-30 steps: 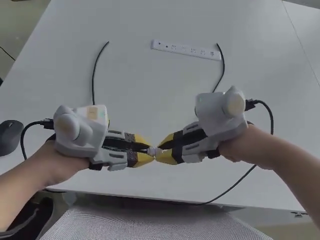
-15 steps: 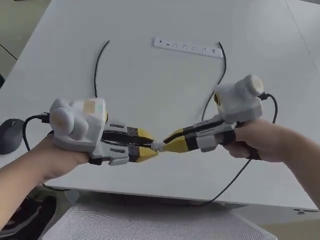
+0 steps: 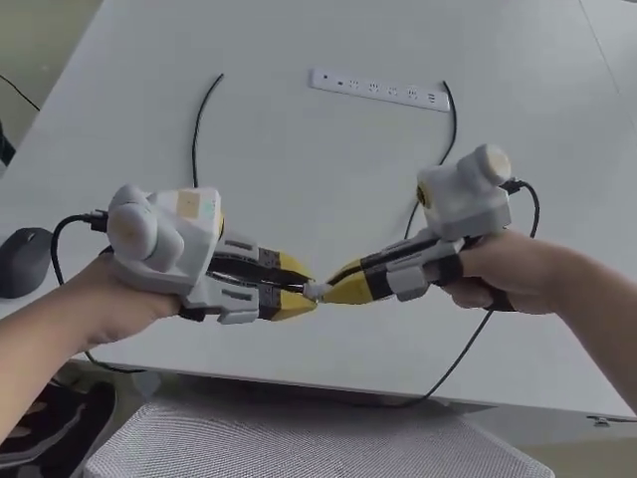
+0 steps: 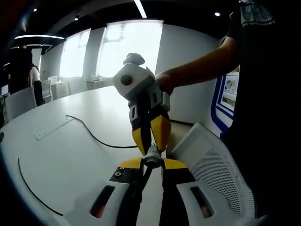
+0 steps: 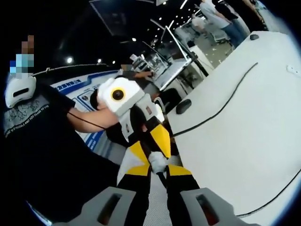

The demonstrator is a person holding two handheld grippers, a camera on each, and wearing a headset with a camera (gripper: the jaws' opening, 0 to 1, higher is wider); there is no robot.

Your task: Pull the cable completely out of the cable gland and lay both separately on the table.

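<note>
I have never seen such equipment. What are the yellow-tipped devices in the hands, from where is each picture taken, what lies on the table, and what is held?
There is no robot here. A person holds a tool in each hand: the left hand-held gripper and the right hand-held gripper. Each has two yellow-tipped jaws. The head view comes from a camera on the person's head and looks down at the white table. The two round pictures come from a camera that rides on each gripper, so each sees the other gripper in front of it. On the table lie a power strip, a black wire and, at the left edge, a computer mouse. Both grippers are shut, tip to tip, on a small pale cable gland.
</note>
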